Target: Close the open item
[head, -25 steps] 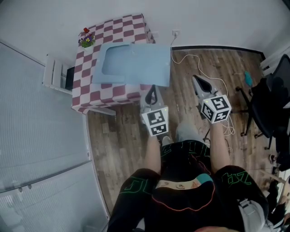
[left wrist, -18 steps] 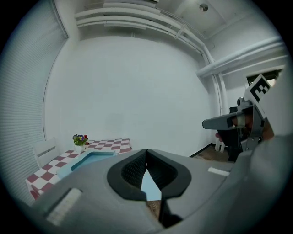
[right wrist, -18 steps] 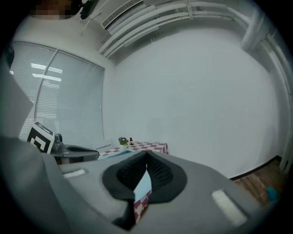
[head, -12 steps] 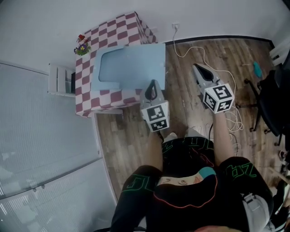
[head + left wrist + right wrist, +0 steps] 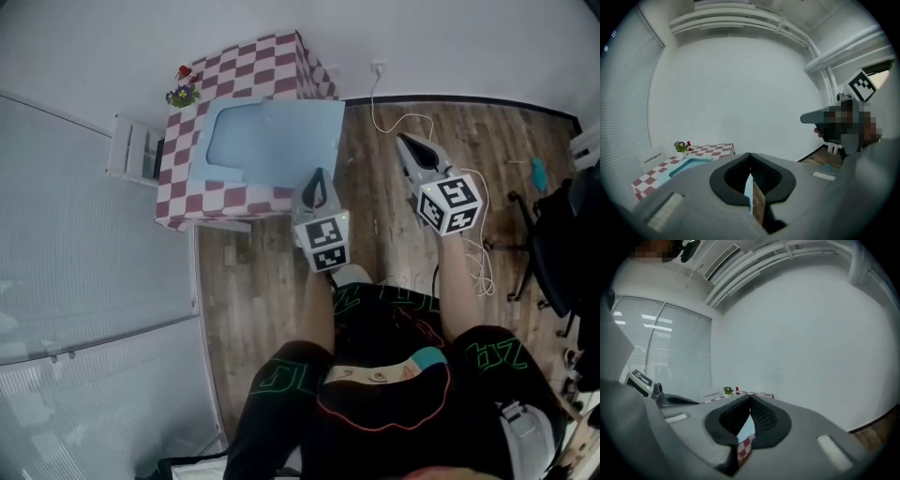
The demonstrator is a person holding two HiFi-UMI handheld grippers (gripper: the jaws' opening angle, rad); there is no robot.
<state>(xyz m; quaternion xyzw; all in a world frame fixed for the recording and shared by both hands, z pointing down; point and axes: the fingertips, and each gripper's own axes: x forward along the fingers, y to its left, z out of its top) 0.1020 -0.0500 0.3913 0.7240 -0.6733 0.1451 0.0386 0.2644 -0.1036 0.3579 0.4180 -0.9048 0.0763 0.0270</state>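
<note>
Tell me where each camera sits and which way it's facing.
Head view: on the person's head, looking down at the checkered table, blue item and wood floor; shows forearms, legs, left claw, right claw.
Left gripper view: rides the left claw, facing the white wall; shows its shut jaws, right claw at right.
Right gripper view: rides the right claw, facing the wall and blinds; shows its shut jaws, left claw at left.
Shared: all three show the flower pot.

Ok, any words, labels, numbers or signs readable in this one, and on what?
Nothing here can be read as text.
Green outlined lettering on the person's black clothes: too distorted to read.
Cubes on the left gripper and right gripper: black-and-white square patterns only, no words.
</note>
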